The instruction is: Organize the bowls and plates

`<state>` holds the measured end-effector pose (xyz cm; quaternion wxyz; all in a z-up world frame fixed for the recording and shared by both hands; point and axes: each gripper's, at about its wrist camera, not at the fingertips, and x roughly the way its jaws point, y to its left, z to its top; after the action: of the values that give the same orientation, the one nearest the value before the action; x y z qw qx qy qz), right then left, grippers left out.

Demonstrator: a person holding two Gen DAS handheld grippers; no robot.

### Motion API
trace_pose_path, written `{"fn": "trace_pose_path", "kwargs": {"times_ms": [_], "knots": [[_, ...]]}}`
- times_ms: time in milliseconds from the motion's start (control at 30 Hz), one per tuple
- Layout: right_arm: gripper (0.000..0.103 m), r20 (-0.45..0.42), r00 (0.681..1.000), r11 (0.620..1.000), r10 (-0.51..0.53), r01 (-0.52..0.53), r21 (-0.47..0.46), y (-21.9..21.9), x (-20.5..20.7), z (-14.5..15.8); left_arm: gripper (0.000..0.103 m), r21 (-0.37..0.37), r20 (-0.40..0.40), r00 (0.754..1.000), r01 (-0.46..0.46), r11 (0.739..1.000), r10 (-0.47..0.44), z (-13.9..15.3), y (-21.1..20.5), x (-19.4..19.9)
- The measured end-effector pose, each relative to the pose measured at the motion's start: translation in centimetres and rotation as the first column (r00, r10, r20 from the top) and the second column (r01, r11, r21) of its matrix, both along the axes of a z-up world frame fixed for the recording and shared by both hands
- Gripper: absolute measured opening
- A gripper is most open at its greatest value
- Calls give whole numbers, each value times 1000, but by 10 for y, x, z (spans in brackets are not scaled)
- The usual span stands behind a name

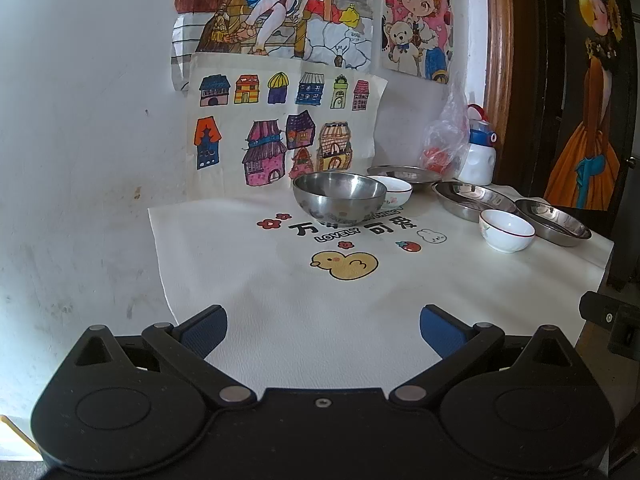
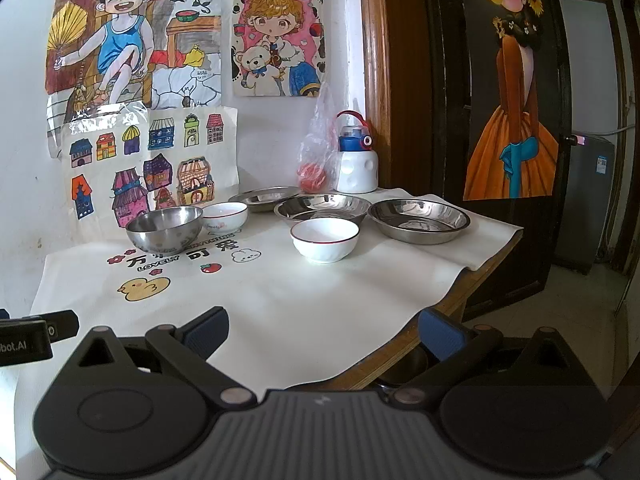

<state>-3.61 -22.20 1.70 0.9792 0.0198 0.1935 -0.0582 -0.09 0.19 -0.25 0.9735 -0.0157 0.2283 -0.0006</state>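
**Both grippers empty, dishes mid-frame**

Left gripper (image 1: 323, 330) and right gripper (image 2: 323, 330): fingers spread wide, nothing between them, low in frame above the cloth (image 2: 304, 312). Steel bowl (image 2: 165, 229) centre-left, touching a white bowl (image 2: 225, 216) behind it. Second white bowl (image 2: 325, 239) centre. Three steel plates (image 2: 418, 220) behind and right of it.

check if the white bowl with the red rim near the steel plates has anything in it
Empty. The right wrist view looks down into the white bowl and shows only its bare white inside; it stands upright on the mat.
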Motion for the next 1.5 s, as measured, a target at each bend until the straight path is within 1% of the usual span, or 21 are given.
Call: {"fn": "trace_pose_path", "kwargs": {"times_ms": [1500], "knots": [[103, -7, 1000, 1000, 7, -7, 2, 1, 3, -6, 102, 1, -4, 1000, -2, 1000, 2, 0, 1, 0]]}}
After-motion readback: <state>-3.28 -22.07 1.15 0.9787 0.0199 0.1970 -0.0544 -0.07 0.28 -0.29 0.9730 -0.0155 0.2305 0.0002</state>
